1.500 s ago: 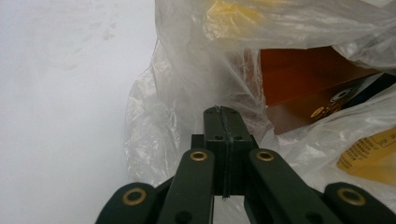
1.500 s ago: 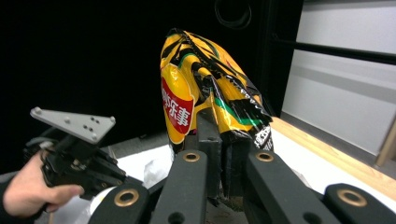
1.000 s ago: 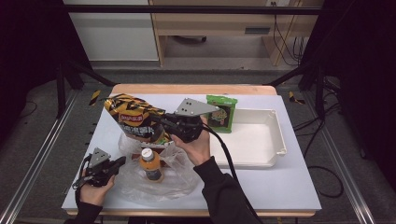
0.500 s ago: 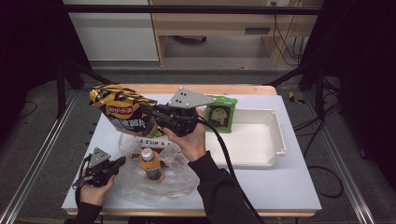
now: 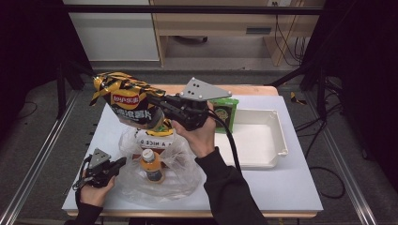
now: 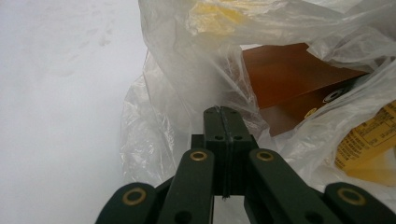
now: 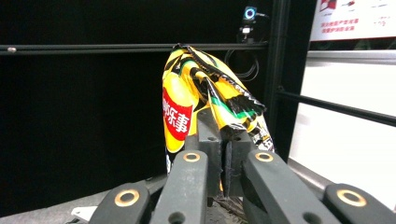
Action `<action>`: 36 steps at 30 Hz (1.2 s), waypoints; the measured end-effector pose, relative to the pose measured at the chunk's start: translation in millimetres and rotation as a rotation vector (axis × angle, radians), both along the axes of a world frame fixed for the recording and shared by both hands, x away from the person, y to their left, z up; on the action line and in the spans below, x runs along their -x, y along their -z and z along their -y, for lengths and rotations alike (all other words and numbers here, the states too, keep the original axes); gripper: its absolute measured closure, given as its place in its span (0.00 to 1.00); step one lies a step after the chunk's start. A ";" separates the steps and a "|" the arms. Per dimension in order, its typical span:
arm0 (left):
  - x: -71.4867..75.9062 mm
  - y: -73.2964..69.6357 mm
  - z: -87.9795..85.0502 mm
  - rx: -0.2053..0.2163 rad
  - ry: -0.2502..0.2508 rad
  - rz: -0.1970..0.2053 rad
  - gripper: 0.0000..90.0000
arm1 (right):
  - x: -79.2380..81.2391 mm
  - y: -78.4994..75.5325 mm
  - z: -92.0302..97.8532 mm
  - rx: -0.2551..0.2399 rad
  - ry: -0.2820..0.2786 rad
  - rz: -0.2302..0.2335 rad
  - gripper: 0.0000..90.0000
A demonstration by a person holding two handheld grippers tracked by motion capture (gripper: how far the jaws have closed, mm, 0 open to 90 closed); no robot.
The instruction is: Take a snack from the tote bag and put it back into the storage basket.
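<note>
A yellow-and-black chips bag [image 5: 129,101] hangs in the air above the table's left half, and my right gripper [image 5: 157,105] is shut on its crimped end. In the right gripper view the chips bag [image 7: 187,93] rises from the closed jaws of that gripper [image 7: 225,133]. A clear plastic bag [image 5: 173,173] lies crumpled on the white table, with an orange-capped bottle [image 5: 151,165] upright in it. My left gripper [image 5: 121,161] rests at the bag's left edge. In the left gripper view it [image 6: 223,116] is shut on a fold of the plastic bag [image 6: 187,70].
A white tray [image 5: 277,136] stands at the right, with a green packet [image 5: 224,110] at its far left corner. A white box [image 5: 152,139] sits under the lifted chips. A brown carton [image 6: 289,88] lies inside the plastic bag. Metal rails run along both table sides.
My right gripper has risen with the chips bag, carrying it up and to the left, away from the plastic bag. The left gripper has stayed put.
</note>
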State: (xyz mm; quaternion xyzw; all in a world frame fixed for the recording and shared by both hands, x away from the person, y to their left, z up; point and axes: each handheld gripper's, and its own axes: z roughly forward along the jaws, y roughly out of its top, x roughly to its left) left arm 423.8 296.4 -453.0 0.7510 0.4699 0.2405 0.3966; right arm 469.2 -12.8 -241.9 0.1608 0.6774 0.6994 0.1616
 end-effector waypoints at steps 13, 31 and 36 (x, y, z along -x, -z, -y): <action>1.2 -1.1 -0.4 -0.002 -0.001 0.008 1.00 | 0.7 -14.9 48.6 -0.004 0.095 0.021 0.99; 2.8 -2.9 0.5 0.000 -0.001 0.020 1.00 | -4.2 22.3 147.7 0.037 0.259 -0.040 0.99; 2.6 -2.7 0.8 -0.001 -0.001 0.020 1.00 | -4.5 41.0 174.5 0.031 0.289 -0.075 0.99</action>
